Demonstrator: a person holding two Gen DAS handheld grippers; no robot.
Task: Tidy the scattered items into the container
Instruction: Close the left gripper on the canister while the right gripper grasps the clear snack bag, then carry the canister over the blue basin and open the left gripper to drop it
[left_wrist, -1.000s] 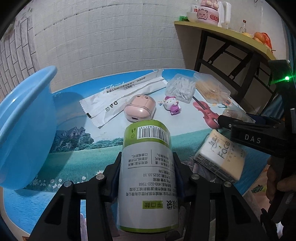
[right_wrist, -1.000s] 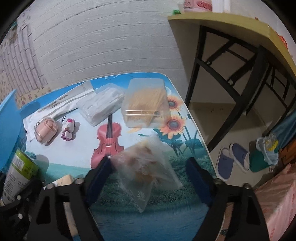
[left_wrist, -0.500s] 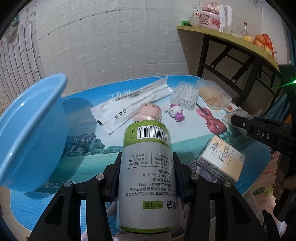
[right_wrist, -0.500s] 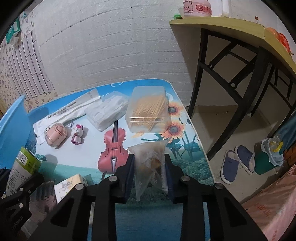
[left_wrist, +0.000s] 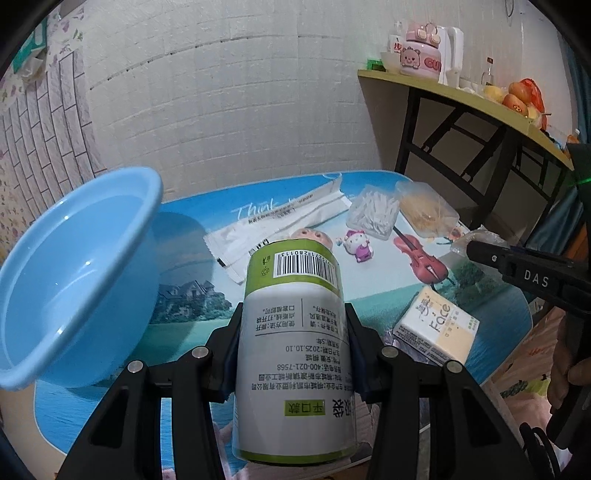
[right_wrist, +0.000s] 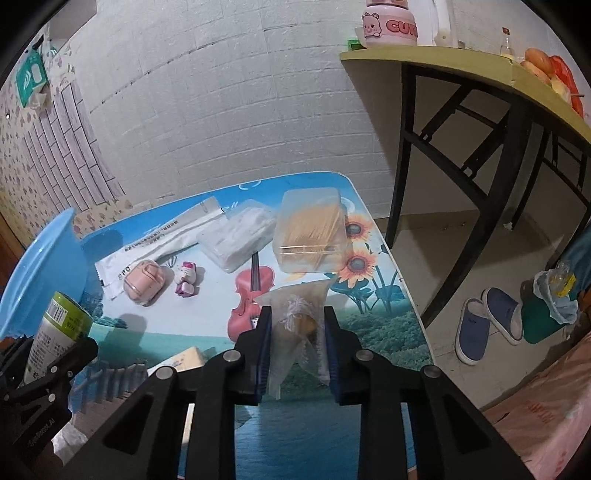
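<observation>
A white can with a green band (left_wrist: 295, 332) sits upright-tilted between the jaws of my left gripper (left_wrist: 293, 314), which is shut on it above the table. The blue plastic basin (left_wrist: 92, 236) stands tilted at the left, close to the can. My right gripper (right_wrist: 297, 317) holds a small clear plastic bag (right_wrist: 299, 299) with something yellow inside, its jaws closing tight on it just above the table's right side. On the table lie a long white packet (left_wrist: 280, 221), a pink case (right_wrist: 144, 282), a small cat figure (right_wrist: 186, 282), a cotton swab box (right_wrist: 236, 236), a toothpick box (right_wrist: 310, 229) and a tissue pack (left_wrist: 436, 328).
The low picture-printed table (right_wrist: 391, 314) ends at its right edge near my right gripper. Beyond it stand a yellow-topped folding table (right_wrist: 480, 70) with black legs, blue slippers (right_wrist: 487, 321) and a lined bin (right_wrist: 550, 306) on the floor. A white wall is behind.
My right gripper has shut on the plastic bag and lifted it off the table. The left gripper has risen a little with the can, and the basin shows more fully.
</observation>
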